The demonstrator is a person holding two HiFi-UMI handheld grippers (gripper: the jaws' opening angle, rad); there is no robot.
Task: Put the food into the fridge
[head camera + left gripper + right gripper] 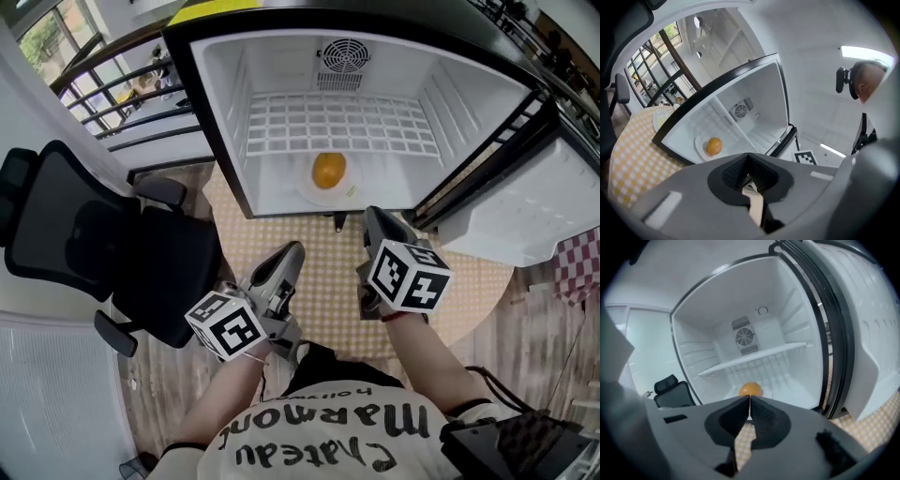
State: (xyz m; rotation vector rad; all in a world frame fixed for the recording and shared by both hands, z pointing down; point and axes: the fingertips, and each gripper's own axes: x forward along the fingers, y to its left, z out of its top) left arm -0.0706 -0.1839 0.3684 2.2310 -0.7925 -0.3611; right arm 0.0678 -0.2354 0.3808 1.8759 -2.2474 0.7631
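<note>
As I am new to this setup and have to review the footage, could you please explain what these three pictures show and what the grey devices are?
There is no robot here. A person holds a claw in each hand, and the marker cubes are part of the claws. The head view comes from a camera on the person's head, looking down at the left claw and the right claw. The other two pictures come from cameras riding on each claw, looking along its jaws. Both claws are shut and hold nothing. Ahead is an open fridge. On its floor, under the wire shelf, a round orange food item sits on a white plate. A black office chair stands at the left.
</note>
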